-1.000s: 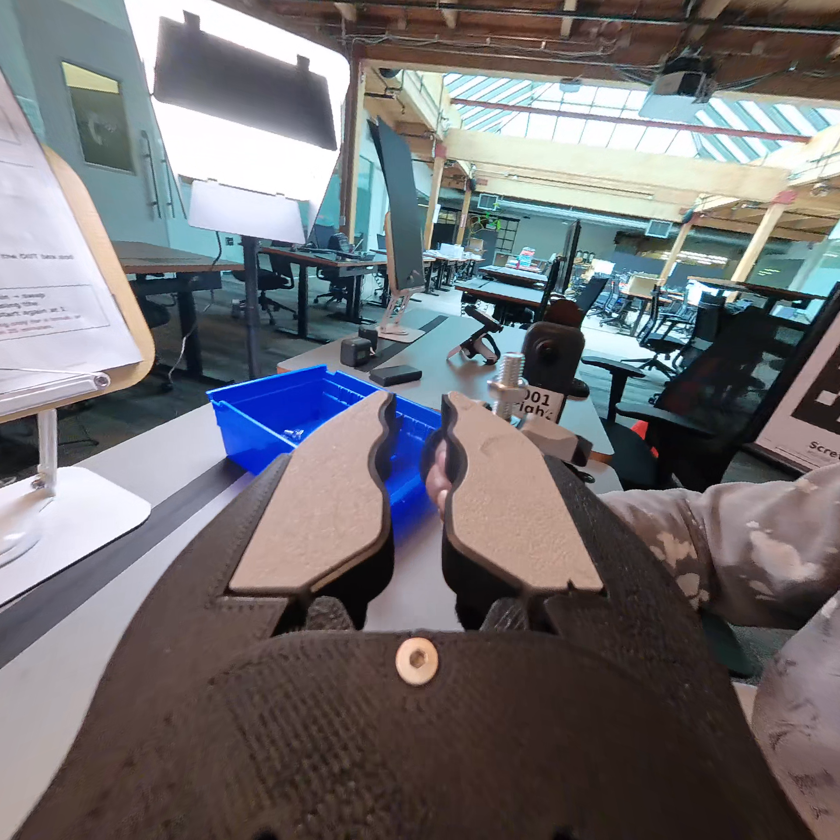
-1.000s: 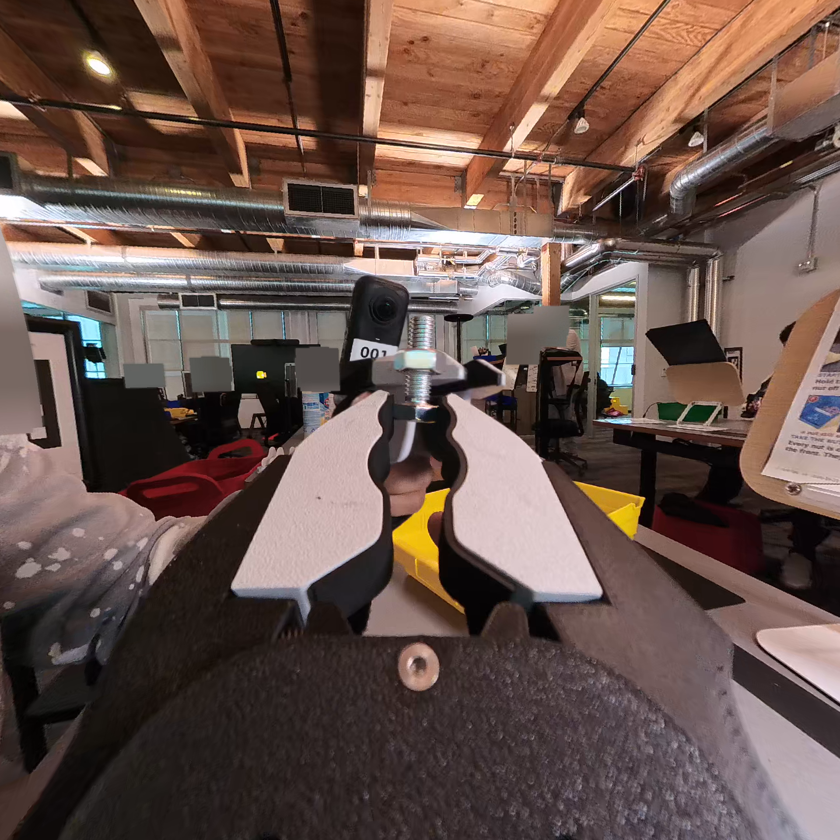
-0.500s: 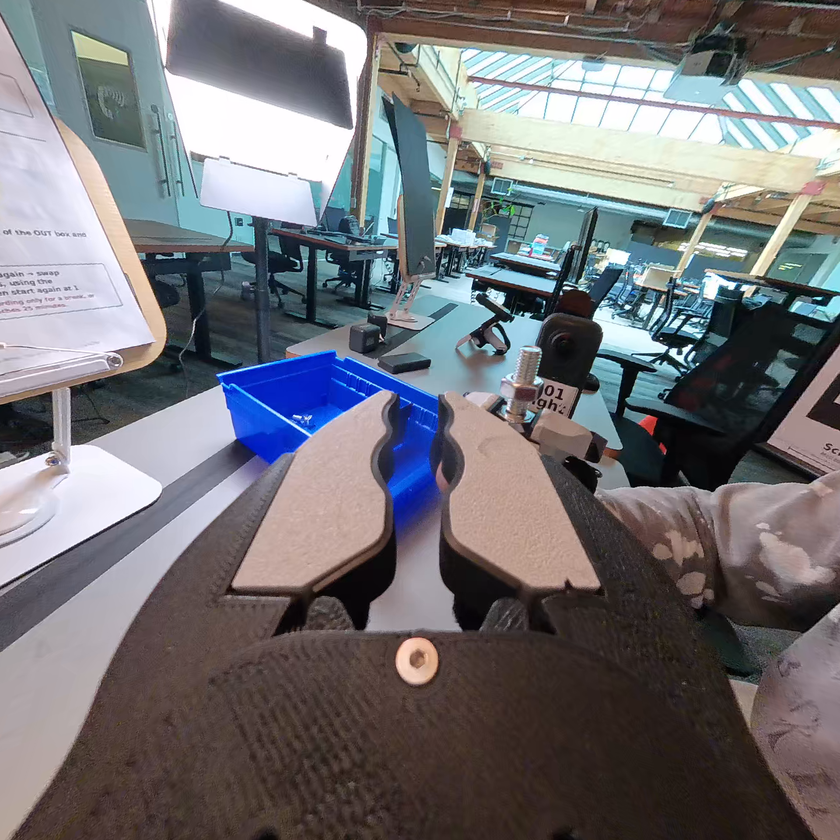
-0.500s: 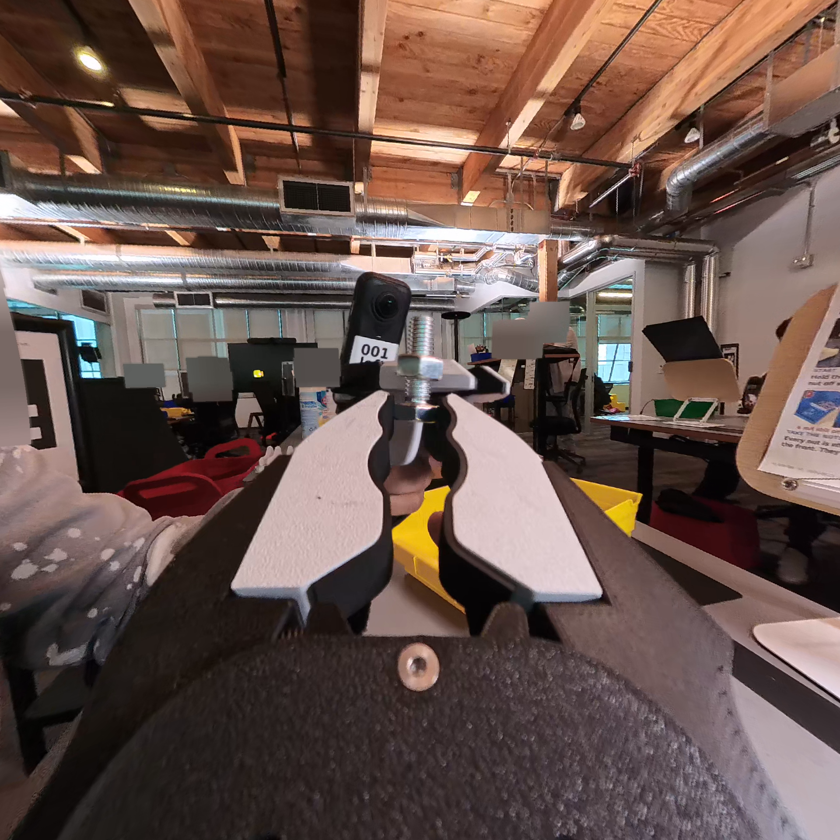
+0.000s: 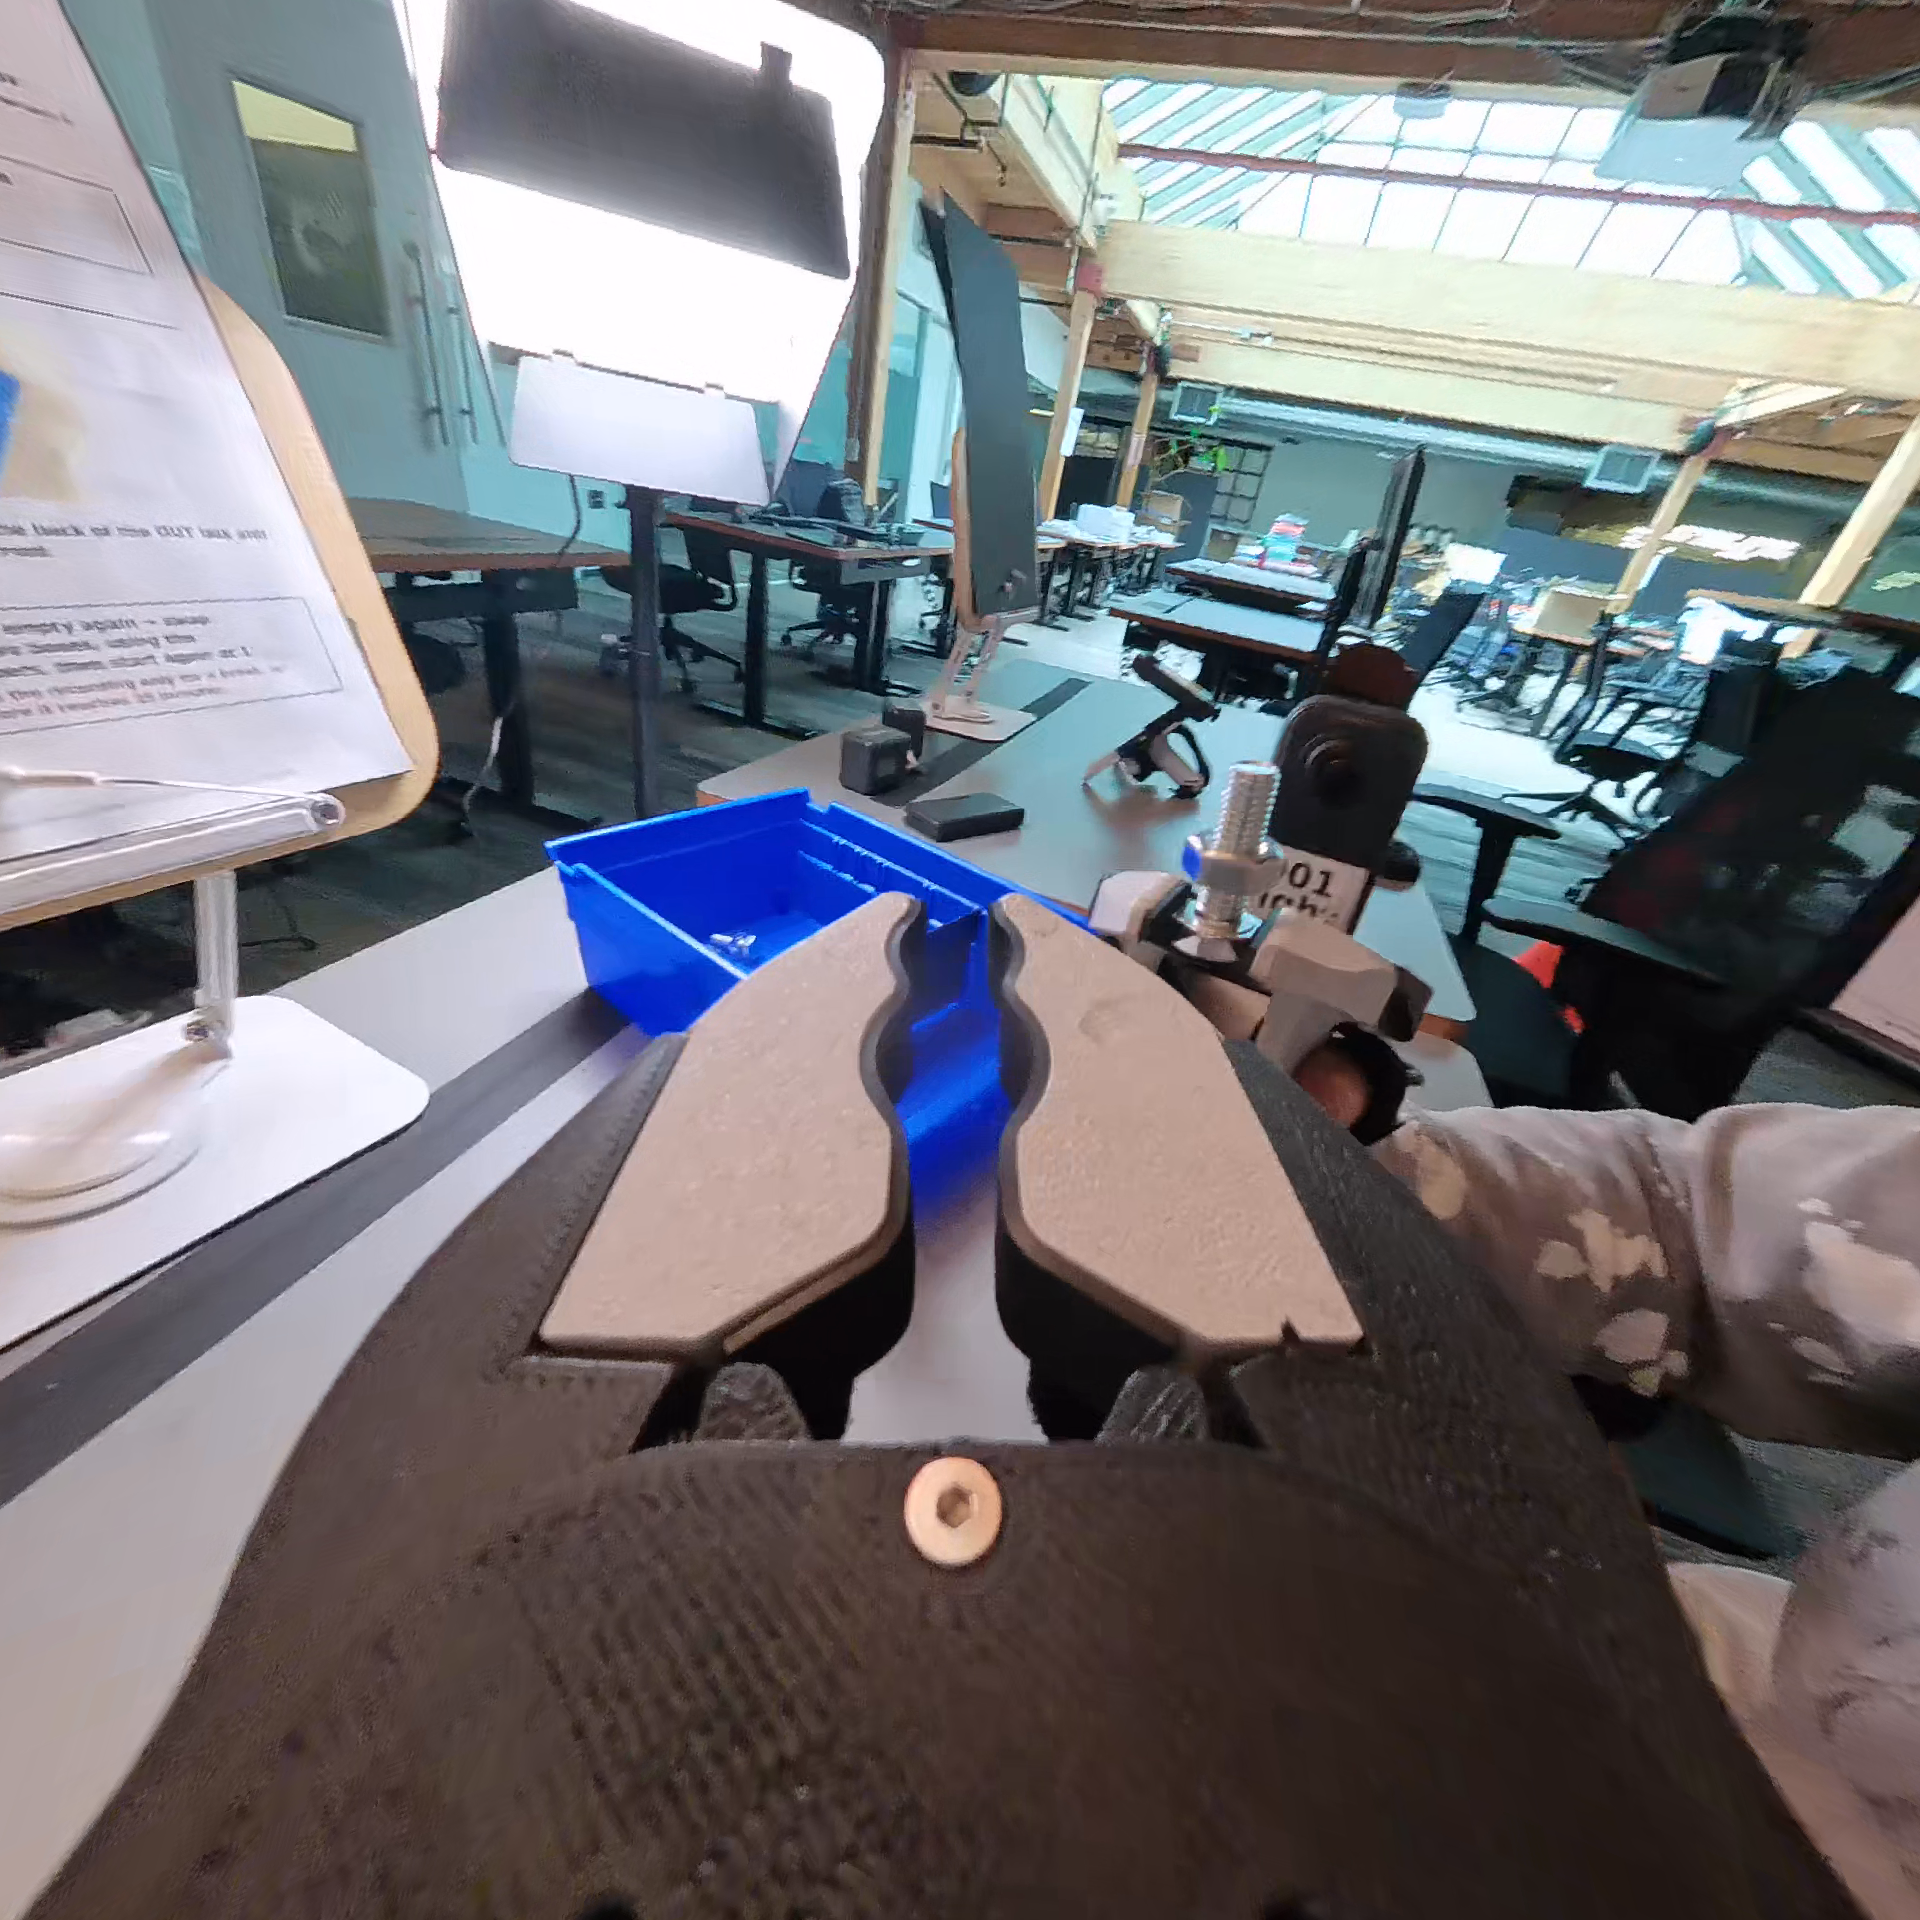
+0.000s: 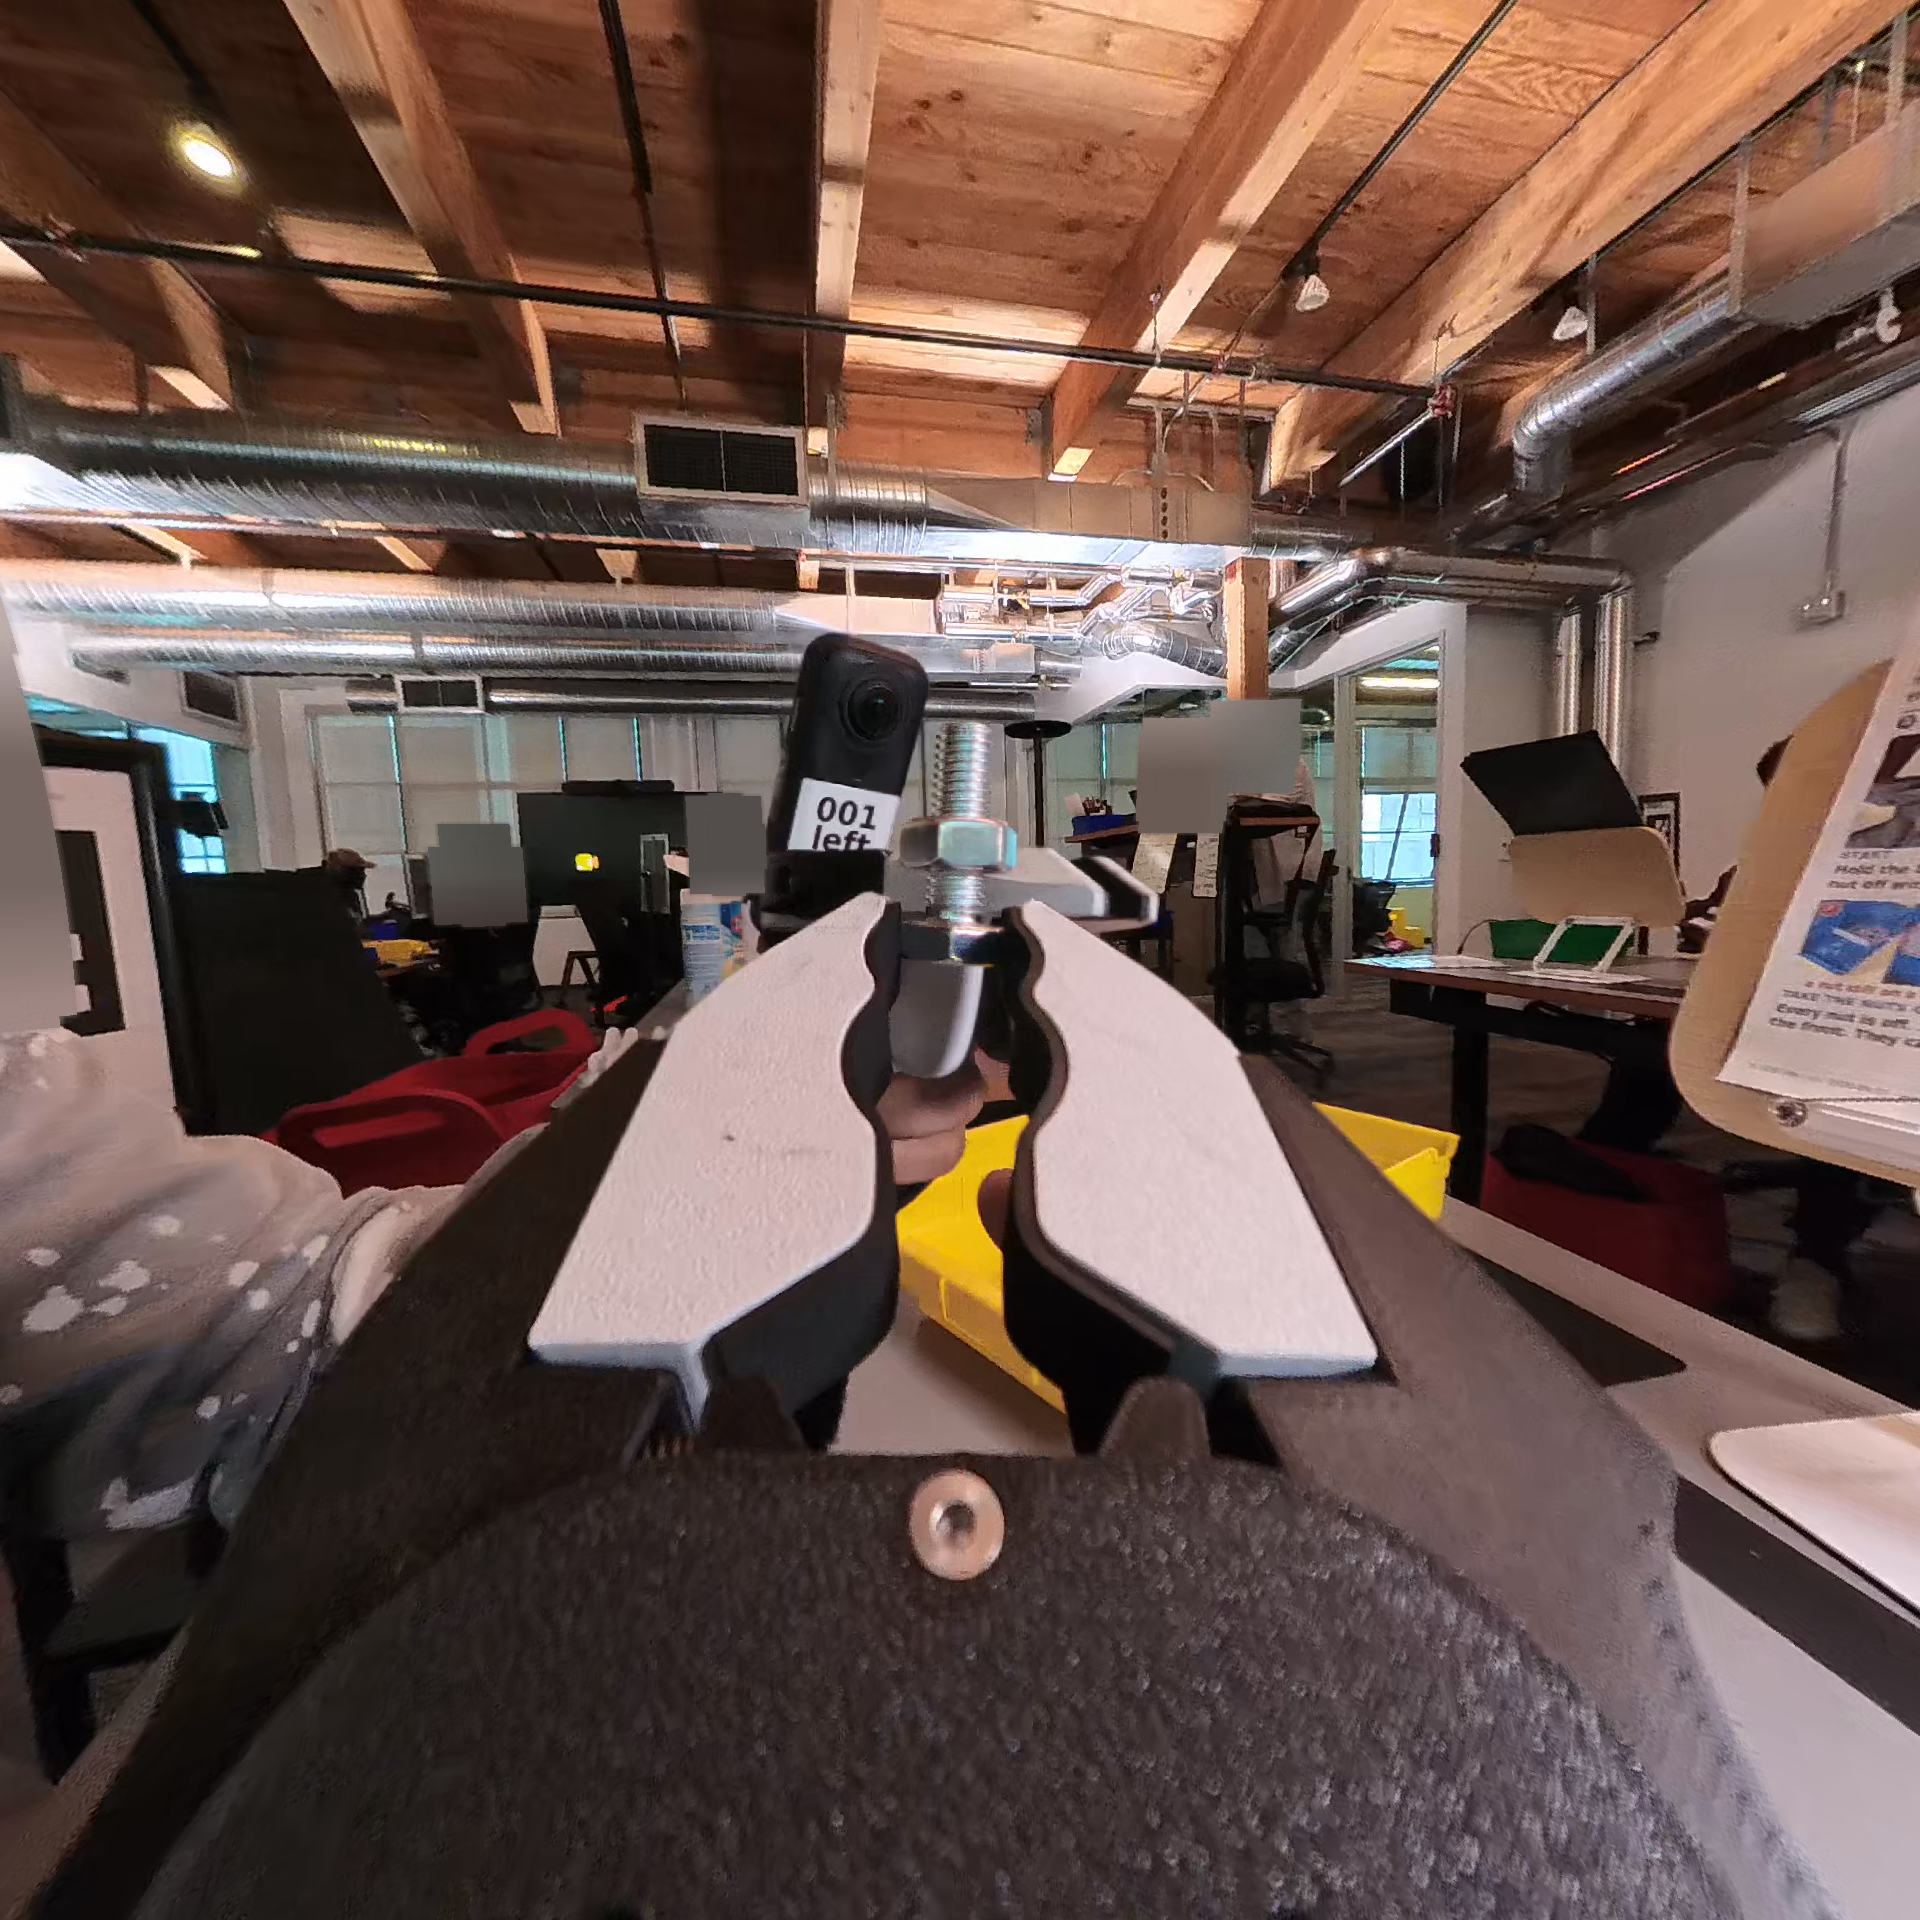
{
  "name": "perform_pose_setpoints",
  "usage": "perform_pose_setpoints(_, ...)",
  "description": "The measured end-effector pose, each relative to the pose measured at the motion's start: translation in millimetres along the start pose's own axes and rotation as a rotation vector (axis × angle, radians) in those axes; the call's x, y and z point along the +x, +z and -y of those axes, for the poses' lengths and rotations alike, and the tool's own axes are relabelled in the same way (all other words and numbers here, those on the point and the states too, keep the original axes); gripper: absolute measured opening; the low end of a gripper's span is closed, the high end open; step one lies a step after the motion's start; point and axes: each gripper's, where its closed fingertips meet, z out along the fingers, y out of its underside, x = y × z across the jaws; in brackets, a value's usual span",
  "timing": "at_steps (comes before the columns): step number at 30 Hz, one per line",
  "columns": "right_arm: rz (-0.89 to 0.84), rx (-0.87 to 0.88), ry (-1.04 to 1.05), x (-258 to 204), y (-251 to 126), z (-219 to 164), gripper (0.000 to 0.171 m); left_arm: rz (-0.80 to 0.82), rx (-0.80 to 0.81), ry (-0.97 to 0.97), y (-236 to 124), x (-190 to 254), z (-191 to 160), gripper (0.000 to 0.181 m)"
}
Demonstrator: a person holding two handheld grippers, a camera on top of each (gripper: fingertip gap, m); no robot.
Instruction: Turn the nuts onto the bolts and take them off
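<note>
My right gripper (image 6: pixel 956 935) is shut on the head of a silver bolt (image 6: pixel 964 769) and holds it upright above the table. A hex nut (image 6: pixel 961 844) sits low on the thread, just above the fingertips. In the left wrist view the same bolt (image 5: pixel 1247 805) and nut (image 5: pixel 1231 862) stand to the right of my left gripper (image 5: pixel 954 920). The left gripper holds nothing; its fingers stand a narrow gap apart and do not touch the nut. One of its grey fingers (image 6: pixel 1081 883) shows behind the nut.
A blue bin (image 5: pixel 644 956) with small metal parts (image 5: pixel 738 940) stands beyond the left gripper on the grey table (image 5: pixel 468 997). A yellow bin (image 6: pixel 1382 1153) sits under the right gripper. A clipboard on a white stand (image 5: pixel 156 520) is at the left. A person's patterned sleeve (image 5: pixel 1662 1247) is at the right. Spacing between my two grippers at the tips: around 5 cm.
The left gripper has swung left, away from the bolt, and its gap has narrowed a little. The right gripper keeps the bolt upright, almost still.
</note>
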Motion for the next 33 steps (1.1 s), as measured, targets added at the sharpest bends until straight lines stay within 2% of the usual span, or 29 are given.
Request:
perform_pose_setpoints(7,-0.025,-0.033,0.007,2.8,2.4,-9.9,0.018,-0.201,0.004,-0.002,8.6,43.5,-0.6,0.035)
perform_pose_setpoints(9,-0.024,-0.031,0.008,1.1,3.0,-9.5,0.018,-0.17,-0.004,0.017,9.6,38.5,-2.5,0.033)
perform_pose_setpoints(10,-0.03,-0.022,0.017,3.4,1.8,-8.6,0.018,-0.147,-0.013,-0.003,8.4,33.5,-2.0,0.023)
perform_pose_setpoints(11,0.0,0.005,0.029,1.6,-0.5,-4.8,0.018,-0.059,-0.012,0.002,6.4,18.4,-1.4,0.009)
perform_pose_setpoints(12,0.009,0.011,0.038,1.0,-1.2,-2.6,0.018,-0.012,-0.006,0.027,3.4,9.3,-1.0,0.008)
perform_pose_setpoints(16,0.001,-0.007,0.005,-0.8,0.9,-2.5,0.018,-0.084,0.022,-0.007,0.1,18.3,6.1,0.02)
perform_pose_setpoints(21,-0.023,-0.035,0.003,2.1,2.7,-10.6,0.018,-0.197,-0.014,0.0,7.7,45.3,-0.8,0.034)
perform_pose_setpoints(24,-0.035,-0.039,0.001,2.9,2.7,-10.2,0.018,-0.149,-0.043,0.021,9.3,36.4,-5.8,0.031)
perform_pose_setpoints(25,-0.032,-0.021,0.011,4.8,0.7,-8.4,0.018,-0.1,-0.047,0.007,8.0,27.5,-5.1,0.014)
perform_pose_setpoints(27,-0.005,0.0,0.025,3.3,-1.2,-3.2,0.018,0.025,-0.034,0.079,2.8,5.6,-4.0,0.008)
perform_pose_setpoints(33,-0.015,-0.013,0.012,3.5,0.2,-4.2,0.018,-0.019,-0.023,0.041,1.4,10.4,-0.8,0.015)
